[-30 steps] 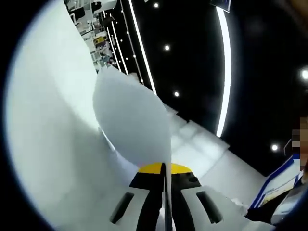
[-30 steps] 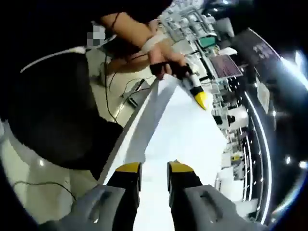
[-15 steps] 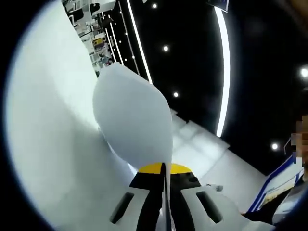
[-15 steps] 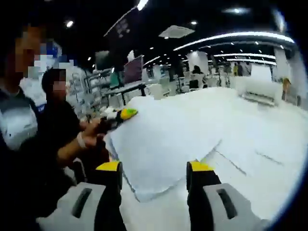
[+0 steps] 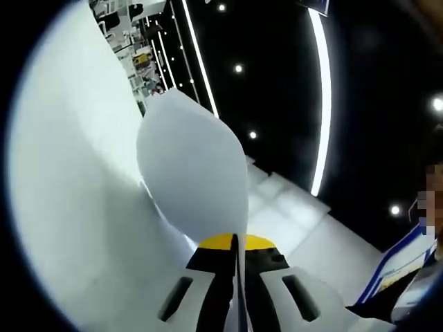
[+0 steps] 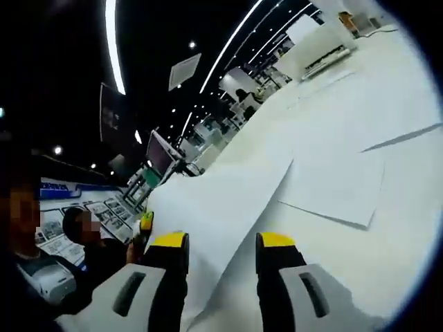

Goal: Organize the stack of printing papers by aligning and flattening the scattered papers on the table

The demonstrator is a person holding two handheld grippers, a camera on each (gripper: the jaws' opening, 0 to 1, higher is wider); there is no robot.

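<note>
Left gripper [image 5: 237, 242]: jaws pressed together, pinching a lifted, bowed sheet of paper [image 5: 194, 166] by its edge above the white table [image 5: 62, 207]. Right gripper [image 6: 220, 242]: jaws spread, nothing between them, over the raised sheet; further papers [image 6: 339, 183] lie flat on the table near its far edge.

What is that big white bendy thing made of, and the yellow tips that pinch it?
The white sheet looks like thin matte printing paper: it bows into a curve where the left hand-held gripper pinches its edge. The yellow tips on the right hand-held gripper look like smooth plastic or rubber, hard to tell which. The table looks white and matte.
</note>
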